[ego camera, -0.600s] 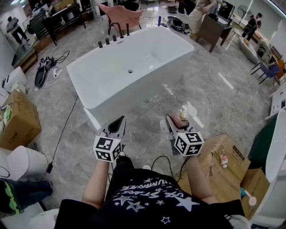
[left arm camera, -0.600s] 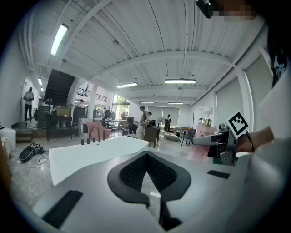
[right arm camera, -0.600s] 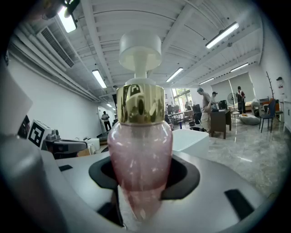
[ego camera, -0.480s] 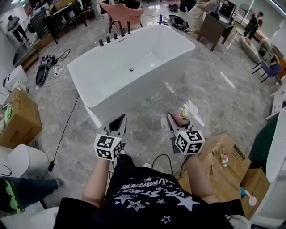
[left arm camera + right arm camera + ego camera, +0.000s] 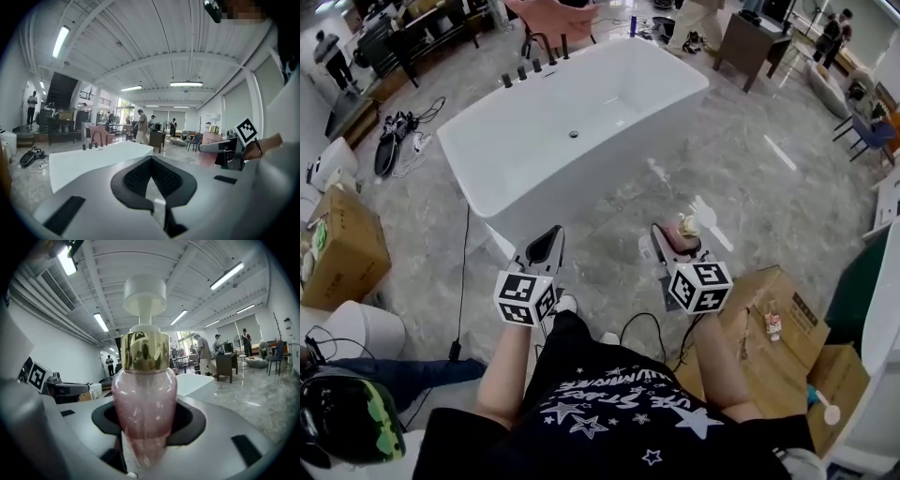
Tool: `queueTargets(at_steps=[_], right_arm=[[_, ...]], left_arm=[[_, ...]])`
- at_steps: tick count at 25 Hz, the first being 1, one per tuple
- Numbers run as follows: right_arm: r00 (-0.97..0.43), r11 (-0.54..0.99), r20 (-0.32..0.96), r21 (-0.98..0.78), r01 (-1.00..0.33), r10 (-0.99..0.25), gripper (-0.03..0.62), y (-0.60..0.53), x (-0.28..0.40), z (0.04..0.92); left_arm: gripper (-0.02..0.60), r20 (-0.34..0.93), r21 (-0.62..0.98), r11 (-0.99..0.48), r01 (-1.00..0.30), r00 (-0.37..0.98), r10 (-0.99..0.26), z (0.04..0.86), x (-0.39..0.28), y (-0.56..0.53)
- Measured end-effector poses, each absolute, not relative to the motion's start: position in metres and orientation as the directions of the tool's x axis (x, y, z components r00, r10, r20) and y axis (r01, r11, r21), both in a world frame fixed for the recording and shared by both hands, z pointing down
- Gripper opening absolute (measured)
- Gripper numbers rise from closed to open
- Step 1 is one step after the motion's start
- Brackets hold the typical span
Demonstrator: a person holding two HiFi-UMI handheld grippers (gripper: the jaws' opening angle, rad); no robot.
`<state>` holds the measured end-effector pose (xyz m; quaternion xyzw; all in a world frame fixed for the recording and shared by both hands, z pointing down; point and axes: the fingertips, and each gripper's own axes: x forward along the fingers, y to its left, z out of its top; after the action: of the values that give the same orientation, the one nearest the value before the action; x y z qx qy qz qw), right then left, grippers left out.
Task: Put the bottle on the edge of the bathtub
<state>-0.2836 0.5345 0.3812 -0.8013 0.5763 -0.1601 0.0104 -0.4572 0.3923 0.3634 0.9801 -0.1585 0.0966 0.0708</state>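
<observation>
Right tongs (image 5: 675,242): closed on the bottle (image 5: 144,404), with the pads pressing its lower body from both sides. They are held almost level in front of the person, so the bottle rides upright while carried.
Left tongs (image 5: 551,239): the tips meet and nothing is between them. They are held level beside the right pair and seem idle, probably because one grip is enough for so light a load.
Floor (image 5: 741,187): polished grey marble lies between the person and the tub.
Bathtub (image 5: 572,192): white, freestanding and empty. It stands ahead of both tongs and well apart from them. The near rim looks broad and flat, and is the likely landing place. A row of dark taps (image 5: 521,73) stands on the far left rim, so that stretch is less free.
Cardboard box (image 5: 769,300): brown, on the floor just right of the person. It plays no part in the task.
Bottle's place: in the right tongs, in the air above the floor and well short of the tub. It is not yet on the edge.
Bottle body: translucent pink and glossy, rounded at the shoulder and narrowing toward the base. It probably feels smooth and slippery, which would suit the low, two-sided grip.
Collar (image 5: 144,350): a shiny gold band around the neck, above the pads.
Pump head (image 5: 144,295): a white, round, flat cap on a short white stem. It is the highest part and sits clear of the pads, so the grip cannot press it.
</observation>
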Motion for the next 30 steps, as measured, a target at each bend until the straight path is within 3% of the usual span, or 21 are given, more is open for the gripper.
queueTargets(at_steps=[11, 24, 30], right_arm=[[0.317, -0.382, 0.282, -0.22, -0.898, -0.906, 0.224, 0.51, -0.226, 0.407], [0.272, -0.332, 0.3, -0.171, -0.928, -0.914, 0.222, 0.324, -0.001, 0.408], [0.267, -0.318, 0.276, -0.158, -0.935, -0.923, 0.222, 0.235, 0.076, 0.387]], left_arm=[[0.015, 0.256, 0.149, -0.932, -0.331, 0.923, -0.288, 0.396, -0.406, 0.348], [0.015, 0.271, 0.188, -0.912, -0.365, 0.912, -0.309, 0.422, -0.185, 0.141], [0.015, 0.269, 0.147, -0.915, -0.375, 0.906, -0.328, 0.411, -0.117, 0.063]])
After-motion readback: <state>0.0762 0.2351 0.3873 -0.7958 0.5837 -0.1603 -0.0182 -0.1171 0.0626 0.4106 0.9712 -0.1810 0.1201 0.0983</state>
